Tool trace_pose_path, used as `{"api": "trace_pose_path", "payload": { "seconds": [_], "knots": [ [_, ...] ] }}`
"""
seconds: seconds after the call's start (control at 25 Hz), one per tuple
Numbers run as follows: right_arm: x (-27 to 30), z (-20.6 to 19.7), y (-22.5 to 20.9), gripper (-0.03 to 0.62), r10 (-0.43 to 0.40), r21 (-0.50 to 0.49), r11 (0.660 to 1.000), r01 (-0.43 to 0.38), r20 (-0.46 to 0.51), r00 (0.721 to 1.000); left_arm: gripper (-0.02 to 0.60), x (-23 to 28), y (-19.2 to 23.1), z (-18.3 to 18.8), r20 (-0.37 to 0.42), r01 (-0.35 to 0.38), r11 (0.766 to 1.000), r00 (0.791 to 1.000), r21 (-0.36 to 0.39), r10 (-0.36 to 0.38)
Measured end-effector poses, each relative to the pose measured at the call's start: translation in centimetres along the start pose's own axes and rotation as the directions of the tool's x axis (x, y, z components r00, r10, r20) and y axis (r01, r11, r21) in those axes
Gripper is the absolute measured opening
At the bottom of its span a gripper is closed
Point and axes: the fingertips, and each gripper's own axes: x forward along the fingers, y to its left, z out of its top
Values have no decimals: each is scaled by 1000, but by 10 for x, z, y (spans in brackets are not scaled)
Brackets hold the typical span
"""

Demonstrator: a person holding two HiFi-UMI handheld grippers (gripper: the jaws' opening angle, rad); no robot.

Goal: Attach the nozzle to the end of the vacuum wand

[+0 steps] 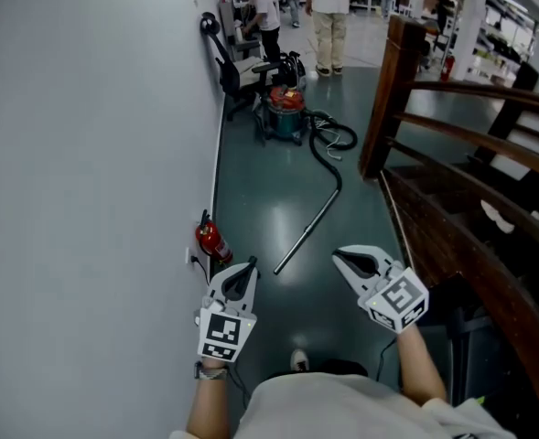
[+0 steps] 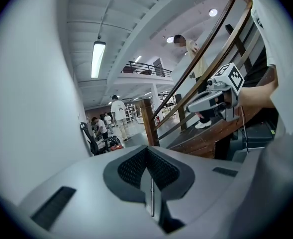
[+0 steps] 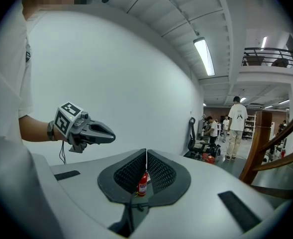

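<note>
The left hand-held gripper (image 1: pixel 248 268) and right hand-held gripper (image 1: pixel 340 257) are closed and empty, with the vacuum wand (image 1: pixel 307 231) lying on the floor (image 1: pixel 260 186) ahead.

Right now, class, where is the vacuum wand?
In the head view the vacuum wand lies slanted on the floor, right of the fire extinguisher, its far end meeting the hose.
</note>
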Motion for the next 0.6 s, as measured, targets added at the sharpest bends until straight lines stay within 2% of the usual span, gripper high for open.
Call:
{"api": "trace_pose_path", "payload": {
  "seconds": [0.36,0.6],
  "knots": [
    [36,-1,-24,29,-1,-14,1000,1,-29,1000,-2,19,28,-8,-21,-14,1000,1000,-18,14],
    [67,-9,-45,29,34,-14,999,-34,-50,998,-2,47,47,-18,-43,-25,999,999,-34,24]
  ]
}}
